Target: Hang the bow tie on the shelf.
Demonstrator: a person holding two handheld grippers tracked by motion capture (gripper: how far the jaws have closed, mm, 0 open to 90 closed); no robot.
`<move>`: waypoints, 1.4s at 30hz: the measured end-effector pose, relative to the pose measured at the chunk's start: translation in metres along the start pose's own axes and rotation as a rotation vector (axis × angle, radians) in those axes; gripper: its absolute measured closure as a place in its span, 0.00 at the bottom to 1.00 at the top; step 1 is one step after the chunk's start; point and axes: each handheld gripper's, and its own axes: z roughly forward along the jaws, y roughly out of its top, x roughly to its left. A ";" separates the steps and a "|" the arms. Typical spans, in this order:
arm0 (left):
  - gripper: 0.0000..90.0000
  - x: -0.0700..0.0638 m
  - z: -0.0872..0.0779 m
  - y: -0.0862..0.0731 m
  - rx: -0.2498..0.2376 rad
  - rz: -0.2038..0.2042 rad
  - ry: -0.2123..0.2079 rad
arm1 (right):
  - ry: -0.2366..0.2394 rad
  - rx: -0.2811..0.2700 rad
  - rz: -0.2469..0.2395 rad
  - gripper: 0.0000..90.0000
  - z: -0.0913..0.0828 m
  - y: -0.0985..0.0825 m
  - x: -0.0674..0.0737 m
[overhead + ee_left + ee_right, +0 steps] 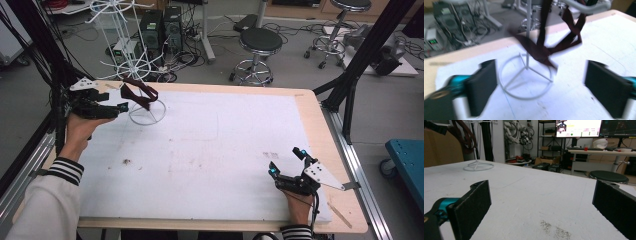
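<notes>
Both your grippers stand with jaws wide apart and nothing between them; the dark red strap hangs on the white wire rack.

Your left gripper (123, 107) has its black pads (483, 85) spread wide and bare, aimed at the white wire rack (146, 114) just ahead of it near the far-left corner of the white table (215, 150). The dark red strap (138, 93) is draped over the rack's low arm, its loops dangling above the ring base, apart from your jaws. The left gripper view is blurred. Your right gripper (286, 162) sits low at the near-right edge, pads (471, 210) also spread, with bare tabletop between them, well apart from the rack. Behind the table stand a black stool (260, 42) and computer towers (161, 27).
</notes>
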 end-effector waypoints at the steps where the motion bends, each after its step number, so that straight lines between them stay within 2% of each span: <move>1: 0.06 -0.001 -0.002 -0.001 -0.013 0.010 0.006 | -0.002 -0.001 -0.004 0.01 0.000 0.000 0.000; 2: 0.05 -0.003 -0.005 -0.004 -0.054 0.037 0.009 | -0.002 0.000 -0.002 0.01 0.000 0.000 0.000; 3: 0.02 -0.004 -0.008 -0.006 -0.073 0.044 0.006 | -0.001 0.000 -0.002 0.01 0.000 0.000 0.000; 5: 0.02 -0.004 -0.013 -0.011 -0.109 0.051 -0.034 | -0.003 0.002 -0.001 0.01 0.000 0.000 0.000; 7: 0.02 -0.005 -0.021 -0.018 -0.145 0.080 -0.051 | -0.003 0.001 -0.006 0.01 0.000 0.000 0.000; 14: 0.02 -0.010 -0.043 -0.043 -0.232 0.121 -0.120 | -0.004 0.001 -0.005 0.01 0.000 0.000 0.000; 18: 0.02 -0.017 -0.054 -0.068 -0.296 0.144 -0.148 | -0.004 0.001 -0.005 0.01 0.000 0.000 0.000; 21: 0.02 -0.026 -0.058 -0.089 -0.338 0.160 -0.141 | -0.004 0.002 -0.008 0.01 0.000 0.000 0.000; 24: 0.02 -0.034 -0.058 -0.109 -0.375 0.149 -0.148 | -0.006 0.001 -0.007 0.01 0.000 0.000 0.000; 29: 0.02 -0.039 -0.055 -0.134 -0.388 0.133 -0.142 | -0.004 0.001 -0.006 0.01 0.000 0.000 0.000; 33: 0.02 -0.041 -0.052 -0.148 -0.419 0.129 -0.127 | -0.004 0.003 -0.009 0.01 0.000 0.000 0.000; 36: 0.02 -0.043 -0.049 -0.158 -0.458 0.098 -0.129 | -0.006 0.004 -0.008 0.01 0.000 0.000 0.000; 40: 0.02 -0.046 -0.046 -0.164 -0.481 0.109 -0.107 | -0.003 0.004 -0.017 0.01 0.001 0.000 0.001; 41: 0.02 -0.046 -0.047 -0.165 -0.499 0.110 -0.114 | -0.001 0.006 -0.017 0.01 0.000 0.000 0.001; 42: 0.02 -0.046 -0.046 -0.165 -0.497 0.111 -0.110 | -0.002 0.005 -0.017 0.01 0.001 0.000 0.001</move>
